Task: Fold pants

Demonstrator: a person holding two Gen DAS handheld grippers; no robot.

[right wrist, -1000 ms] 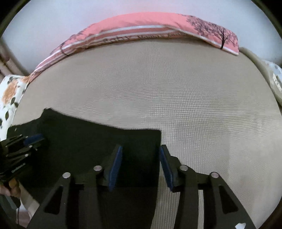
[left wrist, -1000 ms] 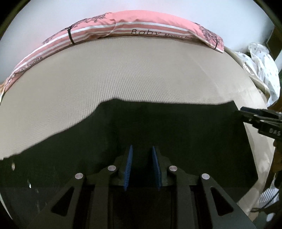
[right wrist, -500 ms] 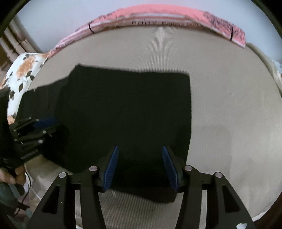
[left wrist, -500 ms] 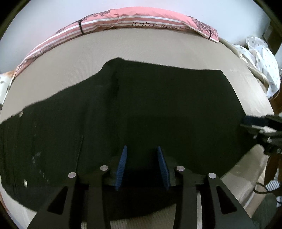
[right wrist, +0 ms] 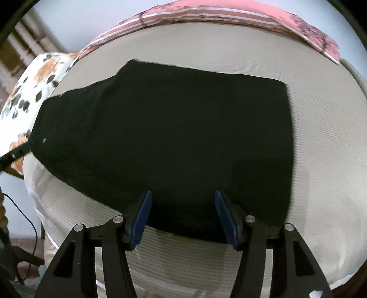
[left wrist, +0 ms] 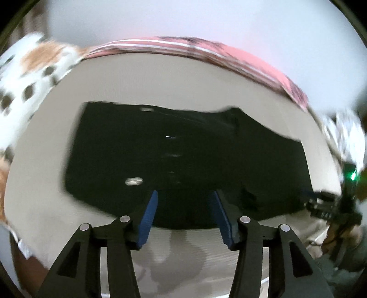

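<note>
The black pants (left wrist: 183,158) lie flat and folded on the beige bed (left wrist: 183,78). They also fill the middle of the right wrist view (right wrist: 172,128). My left gripper (left wrist: 184,213) is open and empty, above the pants' near edge. My right gripper (right wrist: 183,213) is open and empty, above the near edge toward the pants' right end. The right gripper also shows at the far right of the left wrist view (left wrist: 325,206), beside the pants' right edge. The left wrist view is blurred.
A pink striped pillow (right wrist: 229,13) lies along the bed's far edge. A white floral pillow (right wrist: 36,87) lies at the left. White patterned cloth (left wrist: 348,135) lies at the right. A cable (right wrist: 20,211) hangs off the bed's near left side.
Both grippers have opened wider and pulled back toward the bed's near edge, so more of the pants shows. The pants lie still on the bed. The left wrist view has swung left.
</note>
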